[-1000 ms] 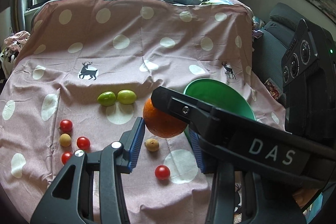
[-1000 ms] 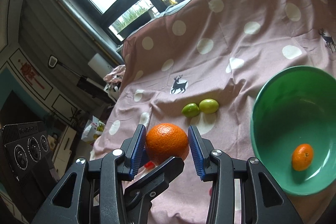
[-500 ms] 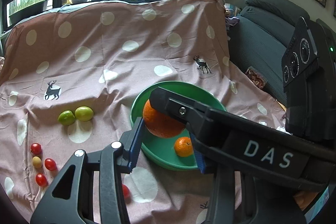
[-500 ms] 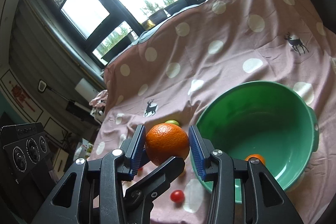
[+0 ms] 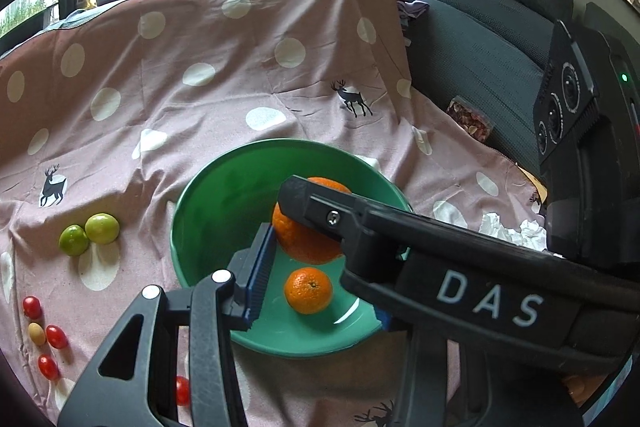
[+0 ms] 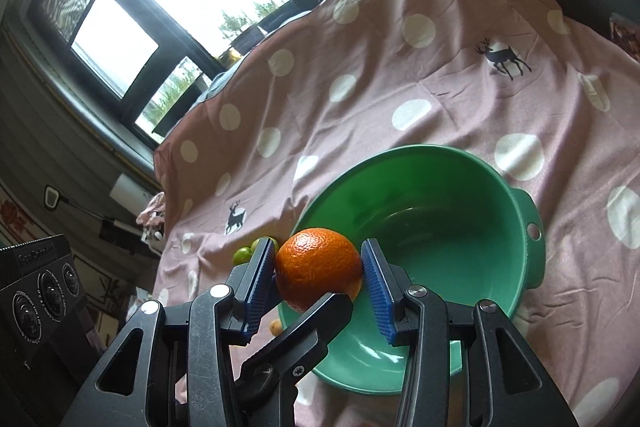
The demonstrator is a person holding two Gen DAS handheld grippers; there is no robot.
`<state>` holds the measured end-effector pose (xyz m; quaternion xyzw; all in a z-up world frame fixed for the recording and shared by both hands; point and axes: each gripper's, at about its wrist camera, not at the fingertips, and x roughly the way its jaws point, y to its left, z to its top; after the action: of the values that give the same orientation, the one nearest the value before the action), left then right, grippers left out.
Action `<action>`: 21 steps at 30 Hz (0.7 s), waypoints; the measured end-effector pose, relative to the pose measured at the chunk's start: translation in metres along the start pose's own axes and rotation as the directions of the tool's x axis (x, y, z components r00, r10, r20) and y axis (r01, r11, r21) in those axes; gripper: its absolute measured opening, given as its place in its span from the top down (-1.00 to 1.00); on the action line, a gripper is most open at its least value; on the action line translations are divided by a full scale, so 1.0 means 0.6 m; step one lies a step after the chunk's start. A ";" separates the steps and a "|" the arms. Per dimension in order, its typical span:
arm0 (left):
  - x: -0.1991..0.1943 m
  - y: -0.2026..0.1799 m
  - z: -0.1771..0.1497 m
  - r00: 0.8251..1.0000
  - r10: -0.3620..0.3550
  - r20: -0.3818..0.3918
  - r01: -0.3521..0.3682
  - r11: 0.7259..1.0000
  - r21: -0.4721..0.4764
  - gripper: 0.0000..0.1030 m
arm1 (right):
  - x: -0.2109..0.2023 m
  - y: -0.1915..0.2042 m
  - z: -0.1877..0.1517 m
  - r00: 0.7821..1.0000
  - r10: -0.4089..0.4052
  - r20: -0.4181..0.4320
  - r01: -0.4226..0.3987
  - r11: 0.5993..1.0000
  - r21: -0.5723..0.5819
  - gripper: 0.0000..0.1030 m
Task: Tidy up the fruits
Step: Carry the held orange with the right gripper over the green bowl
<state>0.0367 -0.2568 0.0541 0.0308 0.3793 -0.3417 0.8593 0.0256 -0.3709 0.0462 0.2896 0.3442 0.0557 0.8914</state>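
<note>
Carried across from the cloth, the large orange (image 6: 318,267) now hangs over the green bowl (image 6: 472,179) rather than beside it. Its pebbled rind is pinched between the ribbed blue pads (image 6: 376,287) of the right gripper (image 6: 318,281), whose black plastic jaws are closed against its two sides; the fruit sits above the bowl's near rim, not yet down on the floor of it. From the left wrist view the left gripper (image 5: 316,283) has its one visible blue pad (image 5: 260,275) beside the orange; the other finger is hidden behind the right gripper's black body, so whether it is open or closed cannot be told. Below the held fruit a smaller, smooth mandarin (image 5: 308,289) rests on the glossy bowl bottom. Around the round bowl lies a rumpled pink cloth (image 5: 200,131) printed with white dots and dark deer. On it, to the left, two green limes (image 5: 89,233) touch each other, and nearer the edge sit several small red cherry tomatoes (image 5: 56,336) with one yellowish oval fruit (image 5: 36,333).
</note>
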 end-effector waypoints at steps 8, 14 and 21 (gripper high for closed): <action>0.045 -0.005 -0.002 0.997 -0.058 -0.057 0.057 0.998 -0.017 0.17 | 0.011 -0.040 0.002 0.997 -0.060 -0.037 0.062 0.996 0.057 0.06; 0.070 -0.003 -0.007 0.992 -0.095 -0.088 0.092 0.995 -0.032 0.17 | 0.023 -0.055 0.001 0.992 -0.108 -0.067 0.113 0.991 0.075 0.06; 0.090 0.003 -0.014 0.984 -0.130 -0.119 0.123 0.991 -0.060 0.17 | 0.036 -0.065 -0.001 0.982 -0.158 -0.101 0.166 0.983 0.081 0.06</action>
<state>0.0584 -0.2831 0.0116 0.0047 0.4413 -0.3830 0.8115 0.0376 -0.3967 0.0118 0.2973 0.4103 -0.0190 0.8619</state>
